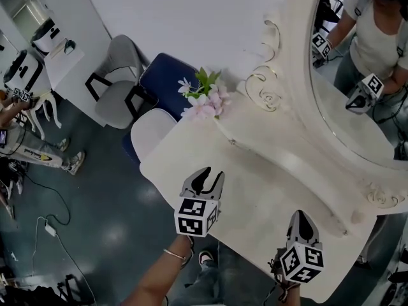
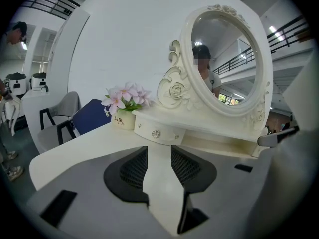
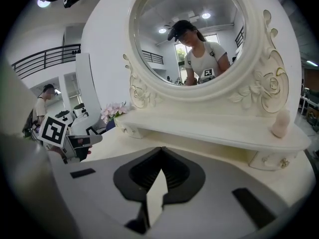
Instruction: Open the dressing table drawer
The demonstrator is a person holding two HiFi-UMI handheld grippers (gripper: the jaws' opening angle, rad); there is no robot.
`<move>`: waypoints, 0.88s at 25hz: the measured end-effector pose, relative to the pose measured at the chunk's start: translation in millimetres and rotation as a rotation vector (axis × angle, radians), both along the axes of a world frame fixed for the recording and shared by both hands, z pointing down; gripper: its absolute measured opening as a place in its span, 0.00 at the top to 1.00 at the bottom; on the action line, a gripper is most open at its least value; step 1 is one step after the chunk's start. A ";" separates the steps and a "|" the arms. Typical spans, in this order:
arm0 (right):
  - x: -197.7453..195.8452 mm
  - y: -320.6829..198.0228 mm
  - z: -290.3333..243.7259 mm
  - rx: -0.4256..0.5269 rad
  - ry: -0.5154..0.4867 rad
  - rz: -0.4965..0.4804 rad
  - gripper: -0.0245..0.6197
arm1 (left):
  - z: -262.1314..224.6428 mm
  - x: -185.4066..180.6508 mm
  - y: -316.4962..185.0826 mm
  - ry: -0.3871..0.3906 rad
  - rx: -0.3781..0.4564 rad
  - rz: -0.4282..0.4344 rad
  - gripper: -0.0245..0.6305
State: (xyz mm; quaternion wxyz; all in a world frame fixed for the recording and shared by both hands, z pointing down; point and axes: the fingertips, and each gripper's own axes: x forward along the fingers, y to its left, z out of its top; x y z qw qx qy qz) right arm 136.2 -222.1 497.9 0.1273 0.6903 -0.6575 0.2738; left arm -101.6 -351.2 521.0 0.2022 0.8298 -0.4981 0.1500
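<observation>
The white dressing table [image 1: 255,190] has a raised shelf under an oval mirror [image 2: 227,66]. At the shelf's left end is a small drawer [image 2: 159,131] with a crystal knob [image 2: 156,134], which looks closed. My left gripper [image 1: 209,171] hovers open over the tabletop, and in the left gripper view the left gripper [image 2: 159,151] points at that drawer from a short distance. My right gripper [image 1: 301,214] is over the table's near right part. Its tips meet with nothing between them in the right gripper view [image 3: 160,151]. A second small drawer [image 3: 271,159] sits under the shelf's right end.
A pot of pink flowers [image 2: 124,108] stands at the table's left back corner, beside the drawer. A blue chair [image 1: 167,78] and a grey chair [image 1: 118,81] stand behind the table. A small pale ornament [image 3: 280,123] rests on the shelf's right end.
</observation>
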 end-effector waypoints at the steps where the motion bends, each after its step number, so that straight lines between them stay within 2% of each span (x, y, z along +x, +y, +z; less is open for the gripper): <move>1: 1.8 0.3 0.8 -0.002 0.001 0.005 0.95 | 0.1 0.7 -3.9 -0.002 0.003 0.003 0.72; 22: 18.5 0.2 19.6 -0.037 0.001 0.089 0.95 | 21.7 10.0 -48.2 -0.079 0.018 0.082 0.72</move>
